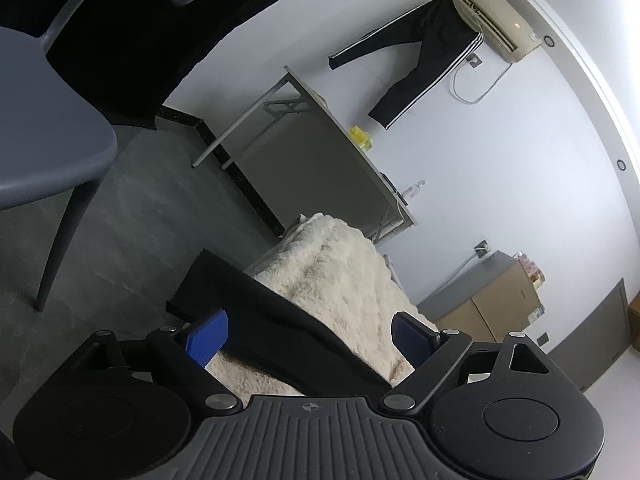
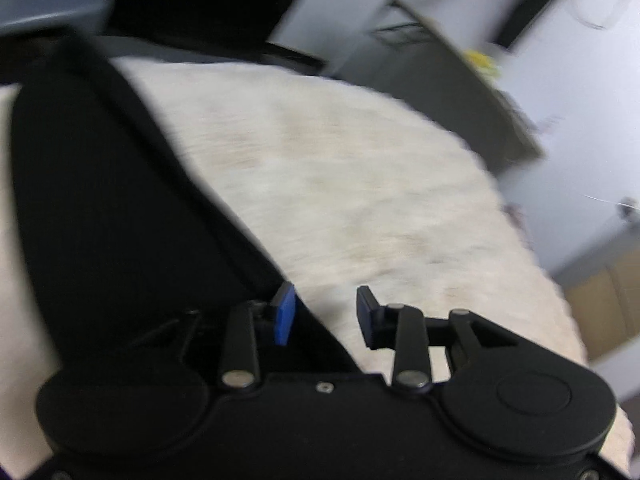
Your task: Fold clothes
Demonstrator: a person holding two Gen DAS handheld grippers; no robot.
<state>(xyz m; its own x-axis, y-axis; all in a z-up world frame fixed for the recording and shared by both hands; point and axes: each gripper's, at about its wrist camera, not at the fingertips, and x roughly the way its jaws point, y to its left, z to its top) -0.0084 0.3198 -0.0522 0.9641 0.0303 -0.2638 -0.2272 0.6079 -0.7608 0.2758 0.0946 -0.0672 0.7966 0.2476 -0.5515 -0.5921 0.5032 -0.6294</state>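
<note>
A black garment (image 1: pixel 256 320) lies folded into a long flat strip on a cream fluffy blanket (image 1: pixel 336 272). In the left wrist view my left gripper (image 1: pixel 310 338) hangs open just above the strip, its blue pads (image 1: pixel 208 338) wide apart on either side of it. The right wrist view is blurred by motion. There the black garment (image 2: pixel 120 208) fills the left half over the blanket (image 2: pixel 340 168). My right gripper (image 2: pixel 324 314) is open at the garment's right edge, nothing between its fingers.
A grey plastic chair (image 1: pixel 48 140) stands on the dark floor at the left. A folding table (image 1: pixel 320 152) sits against the white wall beyond the blanket. Black striped trousers (image 1: pixel 424 60) hang from an air conditioner (image 1: pixel 480 8). A low cabinet (image 1: pixel 492 300) stands at the right.
</note>
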